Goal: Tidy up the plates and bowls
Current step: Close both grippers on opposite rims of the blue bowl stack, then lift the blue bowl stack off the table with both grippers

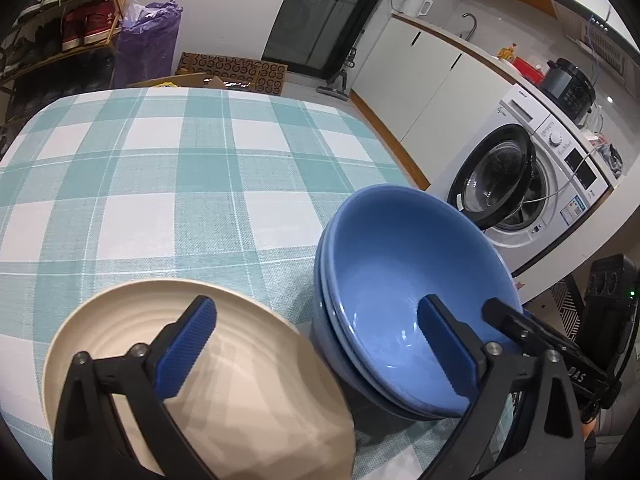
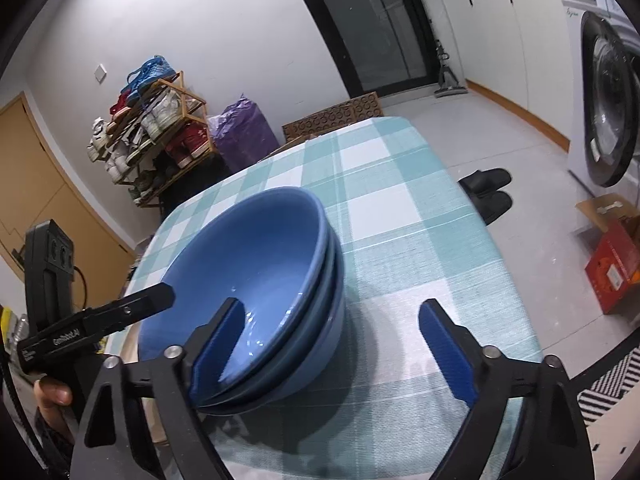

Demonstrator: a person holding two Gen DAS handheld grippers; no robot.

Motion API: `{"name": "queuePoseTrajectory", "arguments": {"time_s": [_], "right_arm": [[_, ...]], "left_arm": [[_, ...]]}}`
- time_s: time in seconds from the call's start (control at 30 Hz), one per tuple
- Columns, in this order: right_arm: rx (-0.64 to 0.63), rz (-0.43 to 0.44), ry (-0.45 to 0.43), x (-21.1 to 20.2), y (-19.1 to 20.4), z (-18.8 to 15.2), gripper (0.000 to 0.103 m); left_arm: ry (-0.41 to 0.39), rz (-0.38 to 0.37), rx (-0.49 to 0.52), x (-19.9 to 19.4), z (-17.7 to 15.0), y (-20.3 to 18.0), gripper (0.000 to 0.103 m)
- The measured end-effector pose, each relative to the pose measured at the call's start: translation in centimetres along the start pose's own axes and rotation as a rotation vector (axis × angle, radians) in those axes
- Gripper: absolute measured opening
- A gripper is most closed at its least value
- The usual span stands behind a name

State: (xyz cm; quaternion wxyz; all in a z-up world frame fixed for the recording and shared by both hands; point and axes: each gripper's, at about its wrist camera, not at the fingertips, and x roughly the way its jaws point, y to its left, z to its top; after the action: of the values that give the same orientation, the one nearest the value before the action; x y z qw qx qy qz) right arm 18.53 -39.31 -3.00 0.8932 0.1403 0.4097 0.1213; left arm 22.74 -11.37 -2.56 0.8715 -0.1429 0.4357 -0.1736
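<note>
Two blue bowls sit nested at 3 o'clock beside the cream plate; stacking looks finished. Left gripper and right gripper hover released, empty. Next: withdraw cleanly.

In the right wrist view, white lettering that looks like "GenRobot.AI" runs along the black body of the left tool. In the left wrist view, the letters "DAS" show in white on the black body of the right tool. The washing machine bears a small brand mark and panel labels, too small to read.
</note>
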Motion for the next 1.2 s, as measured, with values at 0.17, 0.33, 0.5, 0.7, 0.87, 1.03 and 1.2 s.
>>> {"name": "queuePoseTrajectory", "arguments": {"time_s": [0.17, 0.33, 0.5, 0.7, 0.87, 1.03, 1.2], "right_arm": [[-0.010, 0.027, 0.013, 0.5, 0.3, -0.1, 0.080], [-0.012, 0.055, 0.012, 0.4, 0.5, -0.2, 0.071], [-0.022, 0.055, 0.009, 0.4, 0.8, -0.2, 0.066], [-0.040, 0.048, 0.006, 0.2, 1.3, -0.1, 0.055], [-0.047, 0.035, 0.003, 0.0, 1.5, -0.2, 0.050], [-0.046, 0.029, -0.002, -0.1, 1.5, -0.2, 0.049], [-0.051, 0.019, -0.003, -0.1, 1.5, -0.3, 0.049]], "left_arm": [[-0.005, -0.018, 0.030, 0.0, -0.1, -0.7, 0.084], [0.008, -0.030, 0.041, 0.3, -0.1, -1.1, 0.073], [0.018, -0.038, 0.042, 0.5, 0.0, -1.2, 0.059], [0.026, -0.044, 0.058, 0.6, -0.2, -1.6, 0.052], [0.026, -0.040, 0.075, 0.5, -0.1, -2.0, 0.045], [0.028, -0.023, 0.074, 0.5, -0.1, -1.8, 0.037], [0.026, -0.009, 0.090, 0.4, -0.2, -2.1, 0.036]]}}
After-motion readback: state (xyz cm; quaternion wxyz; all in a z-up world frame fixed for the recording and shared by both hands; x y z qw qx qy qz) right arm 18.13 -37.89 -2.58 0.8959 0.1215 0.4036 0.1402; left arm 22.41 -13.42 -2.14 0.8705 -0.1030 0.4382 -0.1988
